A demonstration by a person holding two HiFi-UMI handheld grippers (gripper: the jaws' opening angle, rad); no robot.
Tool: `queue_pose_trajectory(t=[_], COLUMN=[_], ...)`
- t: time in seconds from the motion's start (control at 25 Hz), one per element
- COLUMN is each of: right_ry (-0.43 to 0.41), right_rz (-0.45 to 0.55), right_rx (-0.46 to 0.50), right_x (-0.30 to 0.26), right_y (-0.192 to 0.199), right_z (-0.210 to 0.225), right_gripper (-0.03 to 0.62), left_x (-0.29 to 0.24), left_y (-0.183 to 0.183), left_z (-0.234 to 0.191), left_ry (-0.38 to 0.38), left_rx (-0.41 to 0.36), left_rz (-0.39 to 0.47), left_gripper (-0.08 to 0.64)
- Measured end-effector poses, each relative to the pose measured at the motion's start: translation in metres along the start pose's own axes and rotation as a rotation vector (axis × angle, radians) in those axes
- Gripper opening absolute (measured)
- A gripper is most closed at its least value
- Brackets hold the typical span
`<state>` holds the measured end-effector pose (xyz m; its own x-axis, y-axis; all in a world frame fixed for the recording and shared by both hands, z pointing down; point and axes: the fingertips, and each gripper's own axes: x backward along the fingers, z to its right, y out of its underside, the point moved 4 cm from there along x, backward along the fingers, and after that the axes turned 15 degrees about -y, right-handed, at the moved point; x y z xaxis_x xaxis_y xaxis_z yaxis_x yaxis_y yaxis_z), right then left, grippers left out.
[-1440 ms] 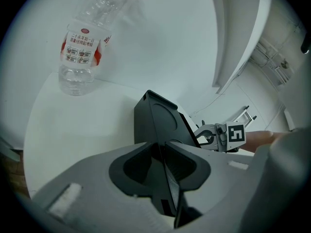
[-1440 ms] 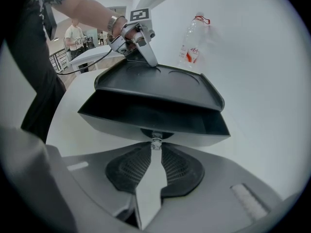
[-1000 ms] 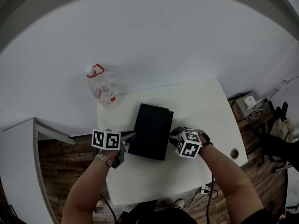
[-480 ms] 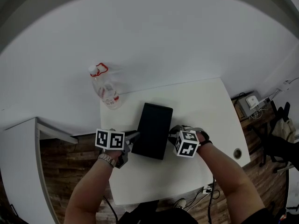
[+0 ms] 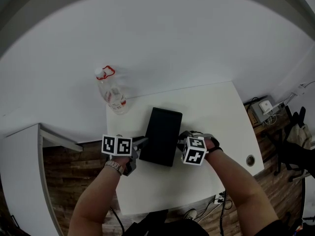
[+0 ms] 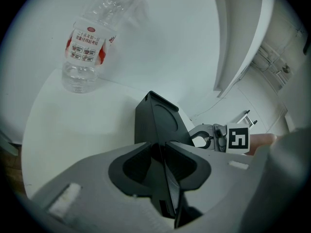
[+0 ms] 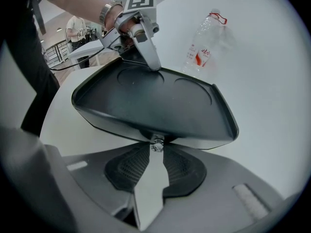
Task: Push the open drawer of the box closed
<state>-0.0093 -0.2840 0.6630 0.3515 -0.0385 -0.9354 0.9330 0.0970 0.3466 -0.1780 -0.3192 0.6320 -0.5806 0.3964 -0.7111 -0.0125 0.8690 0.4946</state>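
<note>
- An office-like workroom with a plain white wall [image 5: 172, 43] and wood-pattern floor [image 5: 64, 171].
- A white desk [image 5: 216, 107] with a round cable hole [image 5: 247, 161]; cables [image 5: 221, 200] hang below its near edge.
- A second white desk [image 5: 19, 181] stands to the left.
- A power box [image 5: 261, 107] with leads sits to the right.
- A person [image 7: 75, 25] stands by a railing [image 7: 53, 50] in the background.

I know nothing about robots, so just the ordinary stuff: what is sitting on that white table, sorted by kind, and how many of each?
Clear plastic water bottle with red label: 1
Black rectangular box: 1
Total: 2
</note>
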Motion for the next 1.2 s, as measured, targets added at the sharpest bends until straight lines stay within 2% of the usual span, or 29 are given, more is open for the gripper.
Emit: queue_pose_trajectory(t=[0.16, 0.28, 0.4, 0.48, 0.52, 0.6, 0.64, 0.68, 0.76, 0.84, 1.04, 1.2], right_ry=[0.008, 0.044, 0.088, 0.102, 0.1, 0.082, 0.068, 0.052, 0.014, -0.019, -0.082, -0.131], right_rz=[0.07, 0.155, 0.249, 0.375, 0.452, 0.615, 0.699, 0.787, 0.958, 1.082, 1.3, 1.37], right_rx=[-0.088, -0.164, -0.247, -0.353, -0.417, -0.546, -0.607, -0.663, -0.755, -0.802, -0.88, -0.879], right_x=[0.008, 0.029, 0.056, 0.078, 0.089, 0.108, 0.117, 0.126, 0.144, 0.162, 0.198, 0.219], right_y=[0.005, 0.018, 0.037, 0.048, 0.054, 0.062, 0.064, 0.064, 0.065, 0.072, 0.097, 0.112], right_z=[-0.008, -0.02, -0.033, -0.042, -0.047, -0.059, -0.067, -0.076, -0.099, -0.126, -0.198, -0.262], right_gripper=[0.15, 0.126, 0.101, 0.061, 0.005, 0.005, 0.005, 0.005, 0.005, 0.005, 0.005, 0.005], left_x=[0.0, 0.003, 0.02, 0.036, 0.045, 0.061, 0.069, 0.077, 0.092, 0.104, 0.127, 0.141], left_y=[0.001, 0.002, -0.003, -0.006, -0.003, 0.006, 0.012, 0.018, 0.033, 0.048, 0.114, 0.181], left_z=[-0.001, -0.004, -0.008, -0.008, -0.006, 0.003, 0.01, 0.018, 0.039, 0.064, 0.143, 0.211], left_ry=[0.008, 0.007, -0.01, -0.018, -0.02, -0.016, -0.01, -0.003, 0.017, 0.04, 0.156, 0.265], left_rx=[0.033, 0.049, 0.081, 0.105, 0.111, 0.105, 0.095, 0.081, 0.048, 0.014, -0.025, 0.0], left_rz=[0.019, 0.05, 0.146, 0.215, 0.237, 0.254, 0.256, 0.26, 0.275, 0.302, 0.312, 0.314], left_gripper=[0.1, 0.1, 0.1, 0.098, 0.098, 0.095, 0.058, 0.0, 0.0, 0.0, 0.0, 0.0])
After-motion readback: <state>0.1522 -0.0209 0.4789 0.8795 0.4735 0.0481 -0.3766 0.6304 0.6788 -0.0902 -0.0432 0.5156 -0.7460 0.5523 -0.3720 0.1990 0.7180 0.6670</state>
